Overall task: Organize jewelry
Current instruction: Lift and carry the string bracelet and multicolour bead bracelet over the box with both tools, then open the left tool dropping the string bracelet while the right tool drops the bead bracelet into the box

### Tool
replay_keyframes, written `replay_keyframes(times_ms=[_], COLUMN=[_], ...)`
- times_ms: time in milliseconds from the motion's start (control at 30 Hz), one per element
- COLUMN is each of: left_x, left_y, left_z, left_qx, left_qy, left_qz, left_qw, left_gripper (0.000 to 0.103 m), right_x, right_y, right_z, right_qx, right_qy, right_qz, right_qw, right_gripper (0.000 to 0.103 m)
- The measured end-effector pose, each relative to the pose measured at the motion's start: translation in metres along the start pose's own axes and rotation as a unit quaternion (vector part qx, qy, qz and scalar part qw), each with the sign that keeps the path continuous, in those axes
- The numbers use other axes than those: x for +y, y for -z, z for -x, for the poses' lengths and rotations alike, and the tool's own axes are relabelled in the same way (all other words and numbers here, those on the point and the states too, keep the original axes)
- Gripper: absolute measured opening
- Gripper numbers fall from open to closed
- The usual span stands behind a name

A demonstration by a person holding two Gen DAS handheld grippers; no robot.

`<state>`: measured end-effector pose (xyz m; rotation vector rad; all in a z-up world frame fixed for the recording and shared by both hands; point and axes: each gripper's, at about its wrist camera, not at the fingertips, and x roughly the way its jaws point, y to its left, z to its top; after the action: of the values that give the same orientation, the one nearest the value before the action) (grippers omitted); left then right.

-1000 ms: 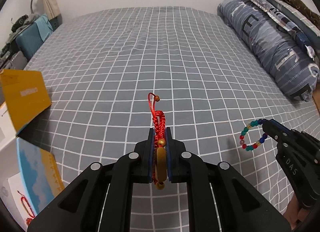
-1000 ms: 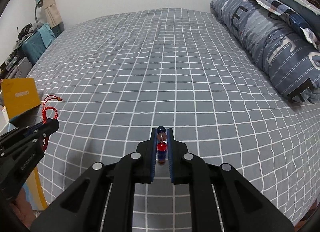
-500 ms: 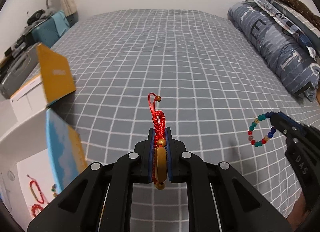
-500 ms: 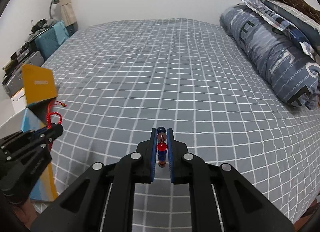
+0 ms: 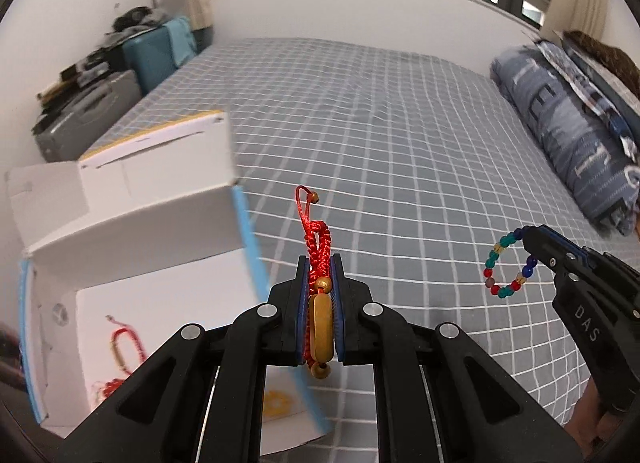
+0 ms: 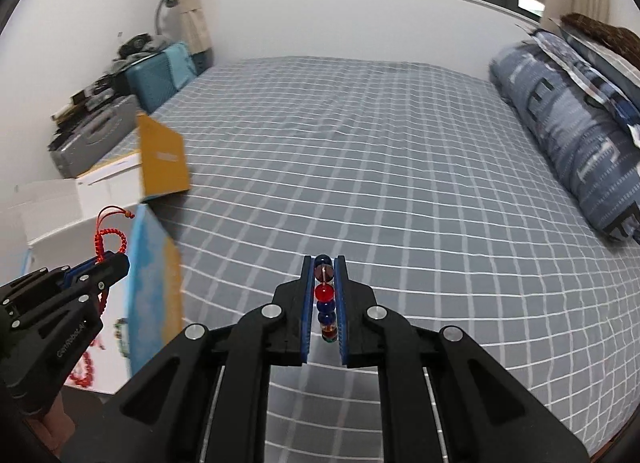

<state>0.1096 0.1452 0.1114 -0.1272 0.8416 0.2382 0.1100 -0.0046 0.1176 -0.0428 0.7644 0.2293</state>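
Left gripper (image 5: 319,275): clamped on red cord bracelet (image 5: 316,247), beside open box (image 5: 132,223).
Right gripper (image 6: 324,275): clamped on multicoloured bead bracelet (image 6: 324,293), above bed (image 6: 360,167).

A grey checked bed (image 6: 360,167) carries a rolled blue quilt (image 6: 568,135).

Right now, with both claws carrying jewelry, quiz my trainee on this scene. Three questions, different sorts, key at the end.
1. True or false: the left claw is shut on the red cord bracelet.
2. What does the right claw hold: (a) a ring, (b) the beaded bracelet, (c) nothing?
3. What already lies inside the open white box beside the bed?

Key: 1 true. 2 b. 3 other red bracelets.
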Motion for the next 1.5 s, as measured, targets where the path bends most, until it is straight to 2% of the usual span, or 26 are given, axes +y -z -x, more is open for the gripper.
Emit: replay_keyframes(times_ms=[267, 533, 667, 800, 1100, 1333, 1433, 1467, 1500], left_x=[0.075, 0.151, 0.183, 0.204, 0.237, 0.242, 0.244, 0.245, 0.245], left_y=[0.017, 0.04, 0.055, 0.069, 0.088, 0.095, 0.096, 0.096, 0.096], left_z=[0.022, 0.042, 0.043, 0.029, -0.014, -0.031, -0.031, -0.031, -0.028], left_qx=[-0.002, 0.003, 0.012, 0.03, 0.088, 0.112, 0.111, 0.109, 0.107], left_qy=[-0.039, -0.081, -0.092, -0.099, -0.084, -0.087, -0.089, -0.089, -0.091], left_qz=[0.038, 0.085, 0.103, 0.117, 0.14, 0.138, 0.141, 0.142, 0.142], left_qw=[0.9985, 0.9931, 0.9903, 0.9878, 0.9826, 0.9802, 0.9798, 0.9797, 0.9798], left_gripper=[0.01, 0.01, 0.01, 0.01, 0.01, 0.011, 0.012, 0.012, 0.02], right_x=[0.076, 0.155, 0.193, 0.222, 0.236, 0.235, 0.235, 0.235, 0.234], right_y=[-0.003, 0.001, 0.009, 0.021, 0.045, 0.052, 0.052, 0.05, 0.049], right_z=[0.011, 0.025, 0.017, -0.011, -0.072, -0.091, -0.091, -0.091, -0.087], right_qx=[-0.015, -0.027, -0.02, 0.003, 0.074, 0.103, 0.103, 0.101, 0.095], right_qy=[-0.048, -0.102, -0.117, -0.119, -0.107, -0.095, -0.102, -0.104, -0.106], right_qz=[0.038, 0.083, 0.112, 0.138, 0.142, 0.135, 0.132, 0.13, 0.126], right_qw=[0.998, 0.991, 0.987, 0.983, 0.981, 0.981, 0.981, 0.981, 0.982], right_gripper=[0.009, 0.009, 0.009, 0.009, 0.009, 0.01, 0.013, 0.016, 0.027])
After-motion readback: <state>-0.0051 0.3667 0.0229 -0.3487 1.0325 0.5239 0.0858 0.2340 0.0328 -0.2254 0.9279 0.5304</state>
